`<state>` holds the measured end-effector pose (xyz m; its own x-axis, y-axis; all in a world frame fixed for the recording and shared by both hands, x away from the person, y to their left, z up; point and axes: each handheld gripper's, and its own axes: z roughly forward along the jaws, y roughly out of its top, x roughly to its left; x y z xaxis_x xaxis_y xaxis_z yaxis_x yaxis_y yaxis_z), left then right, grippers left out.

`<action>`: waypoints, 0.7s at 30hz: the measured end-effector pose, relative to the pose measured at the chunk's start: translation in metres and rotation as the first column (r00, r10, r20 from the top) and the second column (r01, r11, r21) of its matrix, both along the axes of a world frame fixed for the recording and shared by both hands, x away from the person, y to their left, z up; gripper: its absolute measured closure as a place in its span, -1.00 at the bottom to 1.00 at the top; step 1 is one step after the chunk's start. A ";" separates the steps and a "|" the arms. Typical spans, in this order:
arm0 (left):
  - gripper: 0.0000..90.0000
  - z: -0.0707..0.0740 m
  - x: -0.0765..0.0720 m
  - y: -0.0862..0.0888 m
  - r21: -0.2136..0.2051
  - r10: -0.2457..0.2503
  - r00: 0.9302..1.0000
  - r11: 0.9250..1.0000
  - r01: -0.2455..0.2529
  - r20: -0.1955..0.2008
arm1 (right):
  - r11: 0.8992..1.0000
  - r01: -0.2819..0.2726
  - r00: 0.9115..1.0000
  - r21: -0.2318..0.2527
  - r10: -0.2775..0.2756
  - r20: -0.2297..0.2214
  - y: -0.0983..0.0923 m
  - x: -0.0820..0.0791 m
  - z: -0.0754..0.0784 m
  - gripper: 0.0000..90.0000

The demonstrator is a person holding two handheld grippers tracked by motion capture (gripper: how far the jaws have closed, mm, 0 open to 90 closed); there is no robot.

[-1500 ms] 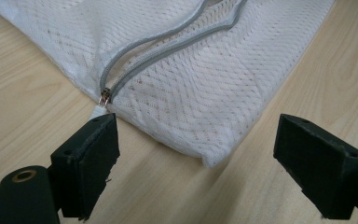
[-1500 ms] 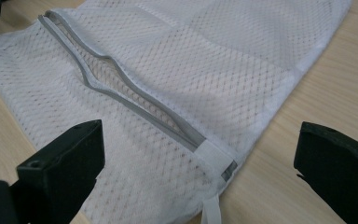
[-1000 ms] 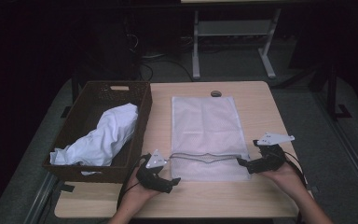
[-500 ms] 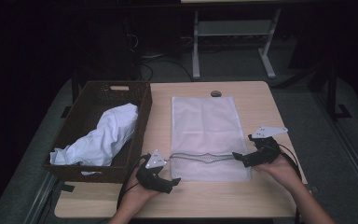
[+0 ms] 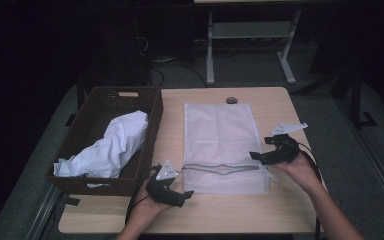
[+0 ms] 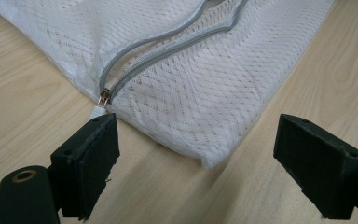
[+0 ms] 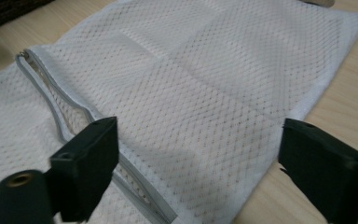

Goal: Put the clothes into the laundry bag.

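Mesh laundry bag point(image 5: 219, 145) is laid flat mid-table point(image 5: 280, 210), zipper point(image 5: 220, 169) undone along the near edge, slit barely gaping, slider point(image 6: 103, 98) parked at the left end. Basket point(image 5: 80, 145) sits just left of it with a white garment point(image 5: 115, 145) bundled inside; nothing can be seen inside the bag. Left gripper point(image 5: 172, 192) is held off the near-left corner, jaws wide, nothing gripped. Right gripper point(image 5: 267, 156) hangs over the bag's right edge near the zipper end; its jaws have just been closing a little, with mesh below them but nothing pinched yet. Likely risks: both mesh layers get grabbed together, so the mouth stays shut; the light bag gets dragged across the wood.
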<state>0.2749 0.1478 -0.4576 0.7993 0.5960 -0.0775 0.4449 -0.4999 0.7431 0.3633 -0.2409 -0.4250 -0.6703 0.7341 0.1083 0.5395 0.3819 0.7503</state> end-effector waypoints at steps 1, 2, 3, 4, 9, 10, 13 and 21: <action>-0.69 0.000 0.000 0.000 0.000 0.000 1.000 1.000 0.000 0.000 | 1.000 0.007 1.000 -0.010 -0.007 -0.005 0.000 0.003 0.000 -0.70; -0.69 0.000 0.000 0.000 -0.001 0.000 1.000 1.000 0.000 -0.001 | 1.000 0.011 1.000 -0.017 -0.011 -0.010 0.000 0.005 0.001 -0.68; -0.69 0.000 0.000 0.000 -0.002 0.001 1.000 1.000 -0.001 -0.001 | 1.000 0.010 1.000 -0.018 -0.010 -0.019 0.000 0.008 0.001 -0.66; -0.69 0.000 0.000 0.000 -0.002 0.001 1.000 1.000 -0.001 -0.002 | 1.000 0.011 1.000 -0.011 -0.012 -0.020 0.000 0.010 0.001 -0.61; -0.69 0.000 0.000 0.000 -0.001 0.000 1.000 1.000 0.000 -0.004 | 1.000 0.012 0.999 -0.009 -0.012 -0.032 0.001 0.022 0.003 -0.41; -0.69 0.000 0.000 0.000 -0.002 0.000 1.000 1.000 0.000 -0.005 | 1.000 0.014 0.999 -0.006 -0.014 -0.033 0.001 0.024 0.004 -0.31; -0.69 -0.001 0.000 0.000 -0.002 -0.002 1.000 1.000 0.002 -0.006 | 0.999 0.031 0.999 0.017 -0.030 -0.026 0.000 0.029 0.003 0.04; -0.69 -0.001 0.000 0.000 -0.003 -0.004 1.000 1.000 0.004 -0.008 | 0.995 0.049 0.999 -0.083 -0.050 -0.014 0.008 0.049 -0.006 0.68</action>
<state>0.2749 0.1478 -0.4585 0.8008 0.5928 -0.0855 0.4488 -0.4994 0.7411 0.4121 -0.2331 -0.4306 -0.6318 0.7731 0.0568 0.5710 0.4146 0.7086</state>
